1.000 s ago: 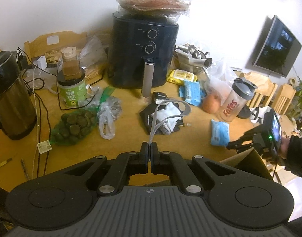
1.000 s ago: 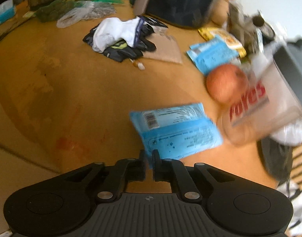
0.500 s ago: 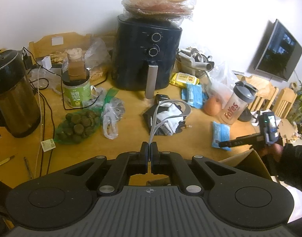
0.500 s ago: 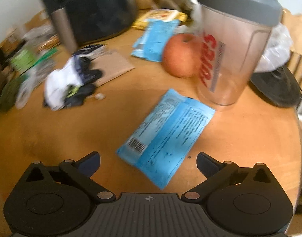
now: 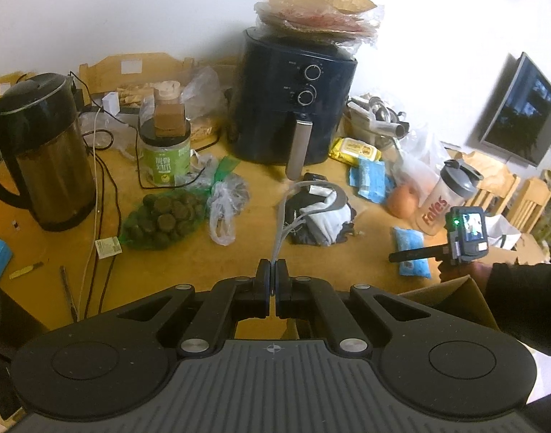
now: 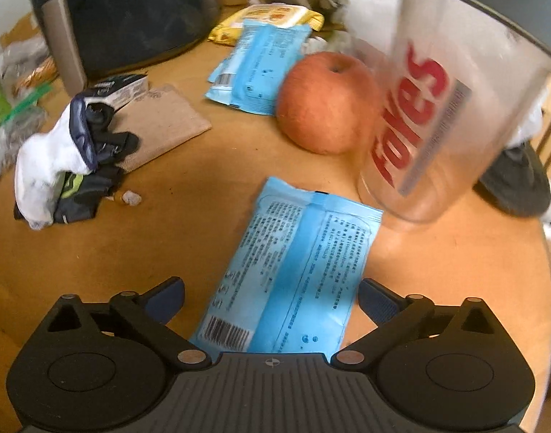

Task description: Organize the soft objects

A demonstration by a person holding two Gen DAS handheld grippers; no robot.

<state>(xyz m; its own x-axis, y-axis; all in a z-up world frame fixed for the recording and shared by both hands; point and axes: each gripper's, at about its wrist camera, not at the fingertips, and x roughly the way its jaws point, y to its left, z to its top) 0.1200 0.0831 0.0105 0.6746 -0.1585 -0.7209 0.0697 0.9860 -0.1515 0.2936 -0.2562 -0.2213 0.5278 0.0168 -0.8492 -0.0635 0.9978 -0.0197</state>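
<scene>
My left gripper (image 5: 274, 270) is shut on a thin grey strap (image 5: 281, 231) that runs up to a pile of white, grey and black clothes (image 5: 326, 223) in the middle of the wooden table. The right wrist view shows the same pile as white and dark socks (image 6: 52, 173) at the left. My right gripper (image 6: 272, 290) stands wide over a light blue soft pack (image 6: 297, 263) lying flat. Its jaws are closing, one on each side of the pack, and the pads are clear of it. The left wrist view shows the right gripper (image 5: 398, 255) over this pack (image 5: 410, 245).
An apple (image 6: 326, 101) and a clear shaker bottle (image 6: 430, 108) stand just beyond the pack, with a second blue pack (image 6: 257, 61) behind. A black air fryer (image 5: 297, 97), a kettle (image 5: 41, 151) and a green bag (image 5: 163, 220) crowd the table. A cardboard box (image 5: 452, 296) sits at its near right edge.
My right gripper went from shut to wide open, rolled, and moved in until the blue pack lies between its fingers. The left gripper kept its hold on the strap.
</scene>
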